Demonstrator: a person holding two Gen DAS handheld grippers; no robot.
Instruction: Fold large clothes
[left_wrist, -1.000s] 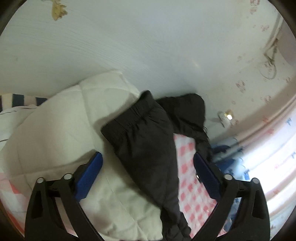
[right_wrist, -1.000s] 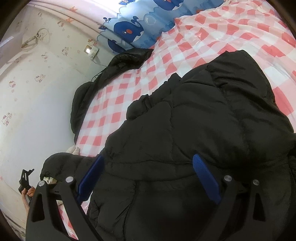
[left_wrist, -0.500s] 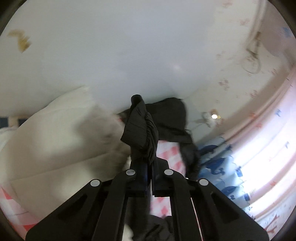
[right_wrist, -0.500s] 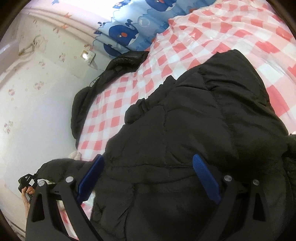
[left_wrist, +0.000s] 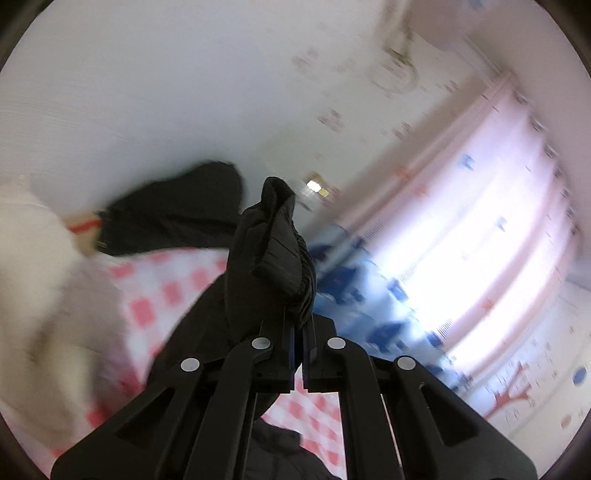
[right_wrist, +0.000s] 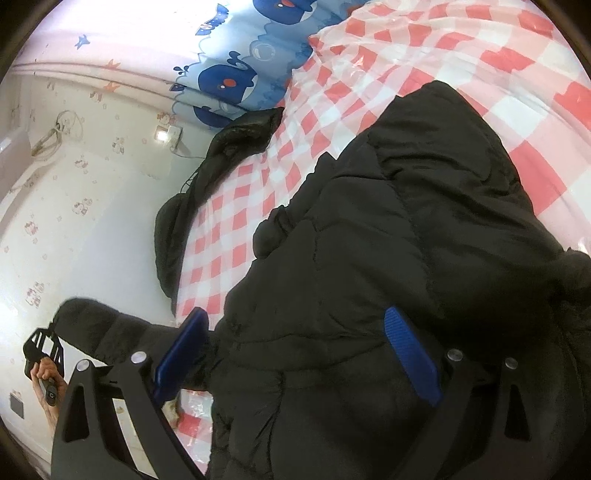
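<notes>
While my left gripper (left_wrist: 298, 334) is pressed together on the cuff (left_wrist: 275, 240) of the black jacket (right_wrist: 388, 277), the sleeve (left_wrist: 207, 325) hangs from its 2 fingers and trails down toward the checked sheet (left_wrist: 155, 295). That cuff stands bunched above the fingertips, with its elastic edge crumpled to the right. Seen from the right wrist view, the same gripper (right_wrist: 42, 345) sits at the far left, held by my hand (right_wrist: 46, 384), with the sleeve (right_wrist: 110, 332) stretched from it back to the jacket body. My right gripper (right_wrist: 295, 354) is spread wide, its 2 blue pads (right_wrist: 412, 356) standing over the jacket body; I cannot tell whether they touch the fabric. The jacket lies across the sheet (right_wrist: 424, 48), covering most of the lower right of that view. A second dark garment (right_wrist: 207, 184) lies along the sheet's edge by the wall (right_wrist: 92, 206). A whale-print curtain (right_wrist: 236, 74) hangs behind. A cream quilt (left_wrist: 33, 288) shows blurred at the left.
</notes>
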